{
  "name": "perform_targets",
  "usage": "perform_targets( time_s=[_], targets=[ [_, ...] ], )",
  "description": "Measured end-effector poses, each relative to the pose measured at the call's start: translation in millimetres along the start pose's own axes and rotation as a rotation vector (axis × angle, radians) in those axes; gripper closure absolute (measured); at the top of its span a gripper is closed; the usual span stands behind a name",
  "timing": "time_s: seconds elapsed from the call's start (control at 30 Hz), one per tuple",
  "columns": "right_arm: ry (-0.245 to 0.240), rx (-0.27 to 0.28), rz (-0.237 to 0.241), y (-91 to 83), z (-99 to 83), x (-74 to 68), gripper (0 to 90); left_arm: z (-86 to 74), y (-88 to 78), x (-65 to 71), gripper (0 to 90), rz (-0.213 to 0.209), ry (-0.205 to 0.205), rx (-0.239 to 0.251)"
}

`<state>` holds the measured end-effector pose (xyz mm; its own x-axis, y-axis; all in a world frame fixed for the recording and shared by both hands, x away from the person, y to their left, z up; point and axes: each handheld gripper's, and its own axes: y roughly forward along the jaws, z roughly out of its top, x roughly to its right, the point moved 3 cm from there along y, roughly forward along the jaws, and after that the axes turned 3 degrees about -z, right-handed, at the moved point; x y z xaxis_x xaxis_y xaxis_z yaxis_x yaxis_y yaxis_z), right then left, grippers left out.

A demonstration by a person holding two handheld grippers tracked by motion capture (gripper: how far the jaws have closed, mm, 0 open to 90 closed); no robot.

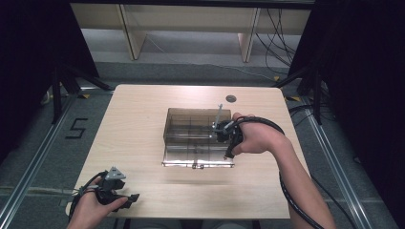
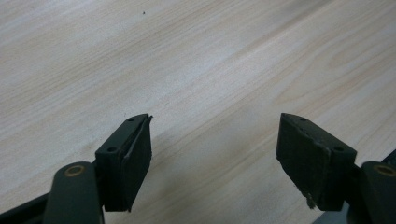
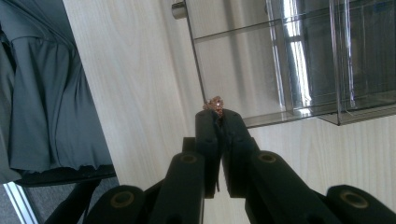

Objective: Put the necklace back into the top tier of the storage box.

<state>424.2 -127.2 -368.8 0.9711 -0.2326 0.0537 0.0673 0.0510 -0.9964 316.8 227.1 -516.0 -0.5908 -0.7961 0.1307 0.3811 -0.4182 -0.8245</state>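
Overhead, a pale wooden worktop (image 1: 143, 124) fills the middle of the high view, with dark curtains to both sides and a grey floor around it. Near the centre of the worktop sits a clear plastic organiser box (image 1: 191, 129), divided into small compartments, its hinged lid (image 1: 196, 155) folded flat towards the person.

The right claw (image 1: 228, 136) hovers at the right edge of the box, held in the person's right hand (image 1: 258, 138), whose forearm comes up from the bottom right with a black cable trailing along it. In the right gripper view its two black jaws are pressed together, pinching a tiny copper-coloured piece (image 3: 214, 105) at their tips. That small piece sits just over the near corner of the open lid, beside a metal hinge pin (image 3: 178, 10); what exactly it is cannot be told. Beyond it the transparent dividers of the box catch bright reflections. A grey garment (image 3: 46, 93) hangs past the worktop's edge at the left of that view.

The left claw (image 1: 122, 195) rests at the near left corner of the worktop, well apart from the box, in the person's left hand (image 1: 90, 210), with a grey three-cornered plate on top. In the left gripper view its jaws stand wide apart over bare wood grain, with nothing between them.
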Motion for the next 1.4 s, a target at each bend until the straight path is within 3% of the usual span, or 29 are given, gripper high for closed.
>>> perform_targets(
  time_s=[0.37,0.5,0.53,0.87,1.0,1.07,1.23,1.4],
  targets=[
    [-0.004,0.005,-0.004,1.9,1.4,5.0,86.8,-0.2,-0.1,-0.1,26.4,-0.001,0.001,-0.002],
    [0.017,0.001,-0.005,3.7,1.8,5.4,86.8,-0.2,-0.1,-0.1,26.4,-0.001,0.002,-0.003],
    [-0.003,0.007,-0.004,4.9,2.5,6.8,86.8,-0.3,-0.1,0.0,26.5,-0.002,0.001,-0.003],
    [0.022,0.010,-0.016,8.3,5.5,10.2,86.8,-0.3,0.3,0.1,26.4,-0.005,-0.005,-0.003],
    [0.005,0.010,-0.019,10.0,7.6,12.0,86.8,-0.3,0.2,0.0,26.4,-0.004,-0.005,-0.002],
    [0.023,0.005,-0.015,10.1,8.2,11.6,86.8,-0.2,0.1,0.1,26.4,-0.004,-0.005,-0.002],
    [0.002,0.008,-0.014,11.8,10.1,14.1,86.8,-0.3,0.2,0.0,26.5,-0.004,-0.005,-0.002],
    [0.024,0.003,-0.014,14.1,11.5,13.6,86.8,-0.3,0.1,0.1,26.4,-0.004,-0.003,-0.002]
  ],
)
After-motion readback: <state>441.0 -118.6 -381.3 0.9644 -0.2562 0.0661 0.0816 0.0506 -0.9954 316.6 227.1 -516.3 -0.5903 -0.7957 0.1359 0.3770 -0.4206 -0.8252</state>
